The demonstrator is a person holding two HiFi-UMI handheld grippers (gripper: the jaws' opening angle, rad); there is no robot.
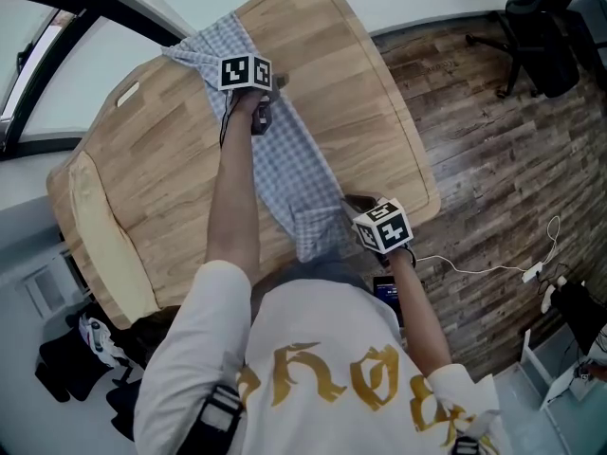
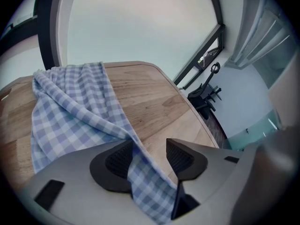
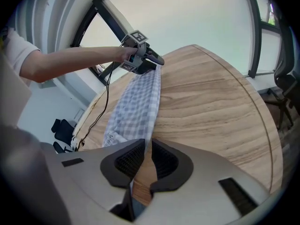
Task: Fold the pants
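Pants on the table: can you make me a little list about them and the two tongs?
clothing: blue-and-white checked pants, lying in one long strip
surface: wooden table with rounded corners
left: left tongs apart, cloth lying loose between them
right: right tongs slightly apart at the strip's near end
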